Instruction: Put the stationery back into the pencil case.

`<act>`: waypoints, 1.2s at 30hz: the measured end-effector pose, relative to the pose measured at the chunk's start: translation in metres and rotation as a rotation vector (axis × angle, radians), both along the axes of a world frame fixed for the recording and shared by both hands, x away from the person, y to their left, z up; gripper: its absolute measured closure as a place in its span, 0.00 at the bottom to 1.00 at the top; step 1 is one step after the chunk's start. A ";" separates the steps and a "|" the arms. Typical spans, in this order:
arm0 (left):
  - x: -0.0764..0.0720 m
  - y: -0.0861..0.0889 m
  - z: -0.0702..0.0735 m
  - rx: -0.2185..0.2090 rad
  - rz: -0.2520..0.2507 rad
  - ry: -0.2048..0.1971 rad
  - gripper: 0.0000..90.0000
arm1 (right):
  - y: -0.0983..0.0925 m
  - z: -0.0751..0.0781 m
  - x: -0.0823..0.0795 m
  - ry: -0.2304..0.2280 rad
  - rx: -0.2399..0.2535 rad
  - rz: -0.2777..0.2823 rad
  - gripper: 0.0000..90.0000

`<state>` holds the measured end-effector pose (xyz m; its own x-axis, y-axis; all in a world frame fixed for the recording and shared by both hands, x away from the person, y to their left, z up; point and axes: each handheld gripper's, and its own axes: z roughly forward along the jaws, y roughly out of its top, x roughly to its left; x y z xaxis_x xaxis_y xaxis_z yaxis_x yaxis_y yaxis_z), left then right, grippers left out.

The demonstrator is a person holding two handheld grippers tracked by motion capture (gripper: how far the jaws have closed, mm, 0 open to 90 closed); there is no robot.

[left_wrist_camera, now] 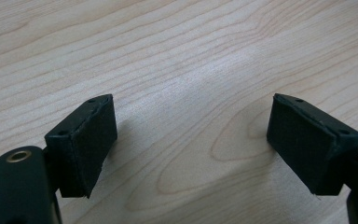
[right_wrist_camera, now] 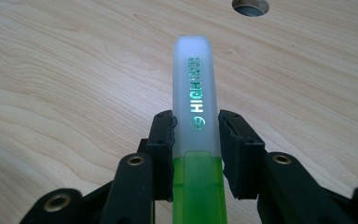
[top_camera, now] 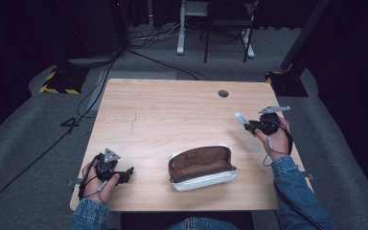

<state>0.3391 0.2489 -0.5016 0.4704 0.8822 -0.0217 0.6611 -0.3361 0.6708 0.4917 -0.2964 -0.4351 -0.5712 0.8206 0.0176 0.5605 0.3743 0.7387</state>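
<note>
Pale wood table (top_camera: 172,110) carries an open pouch (top_camera: 202,167) near its front edge. Right of the pouch and farther back, the right gripper (right_wrist_camera: 196,135) is clamped on a green highlighter (right_wrist_camera: 196,140), held above the tabletop. Left of the pouch, the left gripper (left_wrist_camera: 191,135) sits low over the wood, jaws spread wide with nothing between them.

An open pencil case (top_camera: 202,167) lies on the wooden table (top_camera: 163,110).
</note>
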 end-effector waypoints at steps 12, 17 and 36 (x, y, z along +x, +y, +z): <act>0.001 0.001 -0.003 -0.014 -0.013 -0.026 0.17 | 0.004 0.017 -0.008 0.000 0.028 0.009 0.74; 0.001 0.001 -0.003 -0.014 -0.012 -0.027 0.17 | 0.010 0.027 -0.014 -0.006 0.030 0.038 0.74; 0.001 0.000 -0.003 -0.014 -0.011 -0.026 0.16 | 0.054 0.060 -0.047 -0.026 0.010 0.226 0.74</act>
<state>0.3400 0.2494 -0.5046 0.4811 0.8764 -0.0218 0.6398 -0.3340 0.6922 0.4452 -0.2428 -0.3747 -0.7406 0.6719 0.0078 0.4444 0.4810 0.7558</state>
